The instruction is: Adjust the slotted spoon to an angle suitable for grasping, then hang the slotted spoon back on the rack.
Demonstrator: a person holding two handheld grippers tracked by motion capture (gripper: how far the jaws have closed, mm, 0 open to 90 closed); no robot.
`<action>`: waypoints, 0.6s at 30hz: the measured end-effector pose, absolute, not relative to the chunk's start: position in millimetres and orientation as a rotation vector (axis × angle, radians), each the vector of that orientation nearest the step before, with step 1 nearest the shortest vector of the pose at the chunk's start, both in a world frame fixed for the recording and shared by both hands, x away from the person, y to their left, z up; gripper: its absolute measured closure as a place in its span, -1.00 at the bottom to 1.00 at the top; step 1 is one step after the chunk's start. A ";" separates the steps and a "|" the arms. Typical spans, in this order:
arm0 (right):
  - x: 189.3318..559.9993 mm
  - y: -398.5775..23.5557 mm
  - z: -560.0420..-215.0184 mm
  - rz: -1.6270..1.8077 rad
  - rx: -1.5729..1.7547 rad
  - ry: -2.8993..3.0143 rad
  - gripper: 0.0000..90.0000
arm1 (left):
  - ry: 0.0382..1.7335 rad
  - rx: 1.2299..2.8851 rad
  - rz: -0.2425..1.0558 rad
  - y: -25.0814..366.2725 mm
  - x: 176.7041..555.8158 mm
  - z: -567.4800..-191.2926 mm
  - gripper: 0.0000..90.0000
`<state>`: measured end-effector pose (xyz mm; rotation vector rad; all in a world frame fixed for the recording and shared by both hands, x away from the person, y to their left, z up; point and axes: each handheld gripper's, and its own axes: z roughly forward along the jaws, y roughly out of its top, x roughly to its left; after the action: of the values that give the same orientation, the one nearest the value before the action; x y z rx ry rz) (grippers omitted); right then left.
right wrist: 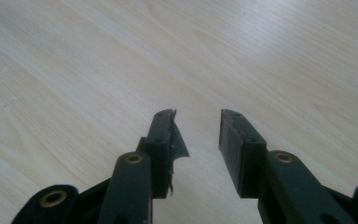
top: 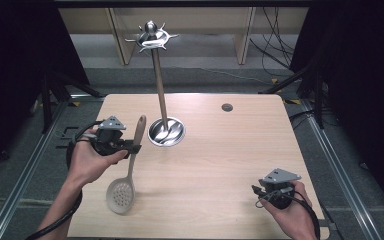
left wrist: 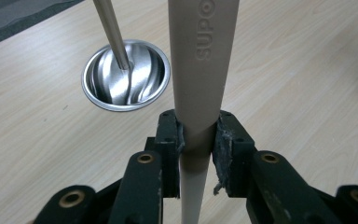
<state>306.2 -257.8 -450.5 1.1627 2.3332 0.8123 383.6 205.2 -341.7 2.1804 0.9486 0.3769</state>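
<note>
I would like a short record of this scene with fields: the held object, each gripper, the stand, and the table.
held object: beige slotted spoon, handle clamped, perforated head low by the table
left gripper: shut on the spoon's handle, pads pressing both sides
right gripper: jaws apart, nothing between them, over bare wood
stand: metal utensil rack, thin pole rising from a round shiny base, hooks at the top, nothing hanging on them
table: light wood, small round hole near the far edge
spoon to stand: spoon is beside the base, apart from it
</note>
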 end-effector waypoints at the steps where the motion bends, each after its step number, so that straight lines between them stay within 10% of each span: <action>1: 306.3 -257.9 -450.5 0.812 1.161 2.335 0.46 | 0.950 2.173 0.382 206.1 383.3 -340.5 0.60; 18: 307.5 -257.6 -450.4 0.813 1.160 2.334 0.46 | 0.973 2.076 0.451 215.2 387.9 -323.7 0.61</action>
<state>307.5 -257.6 -450.4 1.1602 2.3345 0.8134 387.9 215.2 -323.7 2.0760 0.9731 0.4507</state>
